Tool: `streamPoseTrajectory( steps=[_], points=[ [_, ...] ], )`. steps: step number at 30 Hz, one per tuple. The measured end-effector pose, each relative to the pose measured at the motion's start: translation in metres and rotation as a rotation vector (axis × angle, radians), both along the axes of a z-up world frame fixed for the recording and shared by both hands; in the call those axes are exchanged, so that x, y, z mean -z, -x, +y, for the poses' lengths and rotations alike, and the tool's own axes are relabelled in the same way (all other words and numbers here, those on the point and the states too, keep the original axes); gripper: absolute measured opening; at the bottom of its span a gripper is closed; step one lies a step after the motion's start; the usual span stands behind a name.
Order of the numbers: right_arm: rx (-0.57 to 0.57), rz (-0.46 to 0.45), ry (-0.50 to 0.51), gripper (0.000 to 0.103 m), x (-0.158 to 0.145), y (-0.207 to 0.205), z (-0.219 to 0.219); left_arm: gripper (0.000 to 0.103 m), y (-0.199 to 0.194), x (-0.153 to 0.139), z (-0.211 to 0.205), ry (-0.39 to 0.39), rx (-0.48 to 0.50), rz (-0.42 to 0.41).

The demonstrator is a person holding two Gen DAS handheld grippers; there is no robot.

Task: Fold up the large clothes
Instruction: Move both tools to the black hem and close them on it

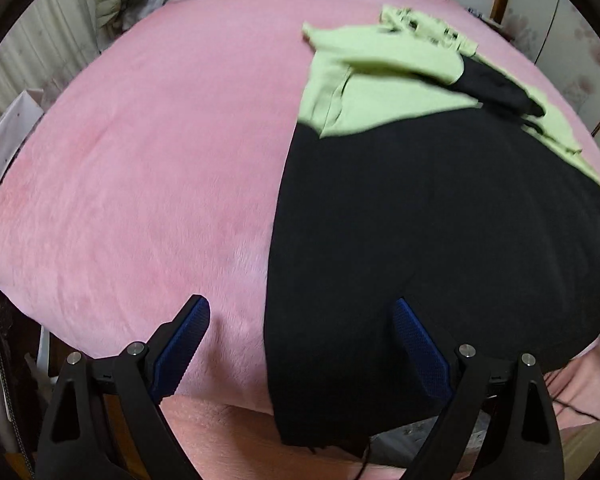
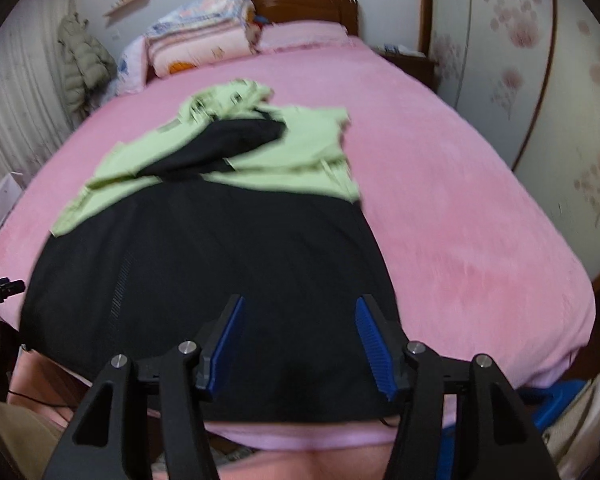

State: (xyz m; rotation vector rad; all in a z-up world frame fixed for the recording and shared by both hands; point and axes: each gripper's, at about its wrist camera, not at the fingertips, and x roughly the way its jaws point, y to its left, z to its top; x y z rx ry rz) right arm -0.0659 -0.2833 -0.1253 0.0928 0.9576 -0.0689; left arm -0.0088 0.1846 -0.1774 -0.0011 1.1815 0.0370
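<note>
A large garment lies spread flat on the pink bed (image 1: 140, 184) (image 2: 460, 200). Its near part is black (image 1: 440, 240) (image 2: 220, 264) and its far part is light green (image 1: 384, 92) (image 2: 300, 152). A black sleeve (image 1: 496, 84) (image 2: 220, 140) is laid across the green part. The black hem hangs over the bed's near edge. My left gripper (image 1: 300, 302) stands open above the garment's left edge near the hem, one finger over the pink cover, one over the black cloth. My right gripper (image 2: 300, 300) is open over the black cloth near the hem, with nothing between its pads.
Folded quilts and pillows (image 2: 204, 36) are stacked by the wooden headboard (image 2: 308, 4). A puffer jacket (image 2: 84, 64) hangs at the left wall. A flowered wardrobe (image 2: 540, 80) stands on the right. A blue object (image 2: 556, 400) lies by the bed's near right corner.
</note>
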Motion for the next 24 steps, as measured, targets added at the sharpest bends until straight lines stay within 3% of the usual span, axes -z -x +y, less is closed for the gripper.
streamPoseTrajectory(
  steps=[10,18,24],
  points=[
    [0.089,0.108,-0.099,0.057,0.05,0.005,-0.049,0.093,0.011,0.024,0.03,0.227,-0.022,0.039],
    [0.064,0.126,-0.179,0.057,0.069,0.006,-0.061,0.093,0.024,0.03,0.056,0.36,-0.008,0.034],
    [0.023,0.13,-0.165,0.038,0.07,0.008,-0.059,0.092,0.031,0.032,0.053,0.407,0.035,0.046]
  ],
)
